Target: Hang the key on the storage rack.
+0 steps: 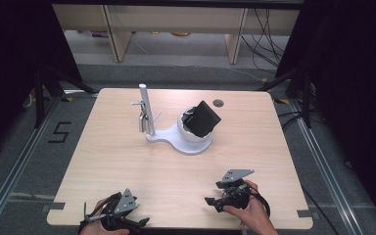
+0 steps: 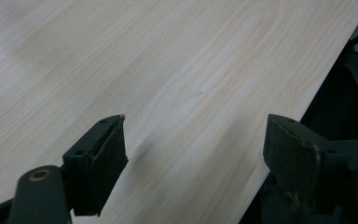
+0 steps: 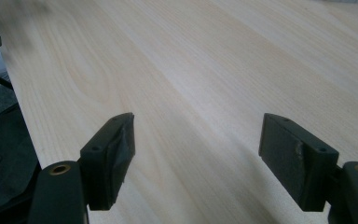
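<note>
Two grippers wait at the table's (image 1: 127,161) near edge, left gripper (image 1: 144,221) at seven o'clock, right gripper (image 1: 210,200) at five, jaws spread wide and empty. At centre, toward twelve, a black wallet (image 1: 204,119) leans in a white stand's (image 1: 186,139) cup; a careless reach could topple it.

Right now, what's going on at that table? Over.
Left tool and right tool open, empty, near table edge. Black wallet in white stand, untouched. Path clear.
</note>
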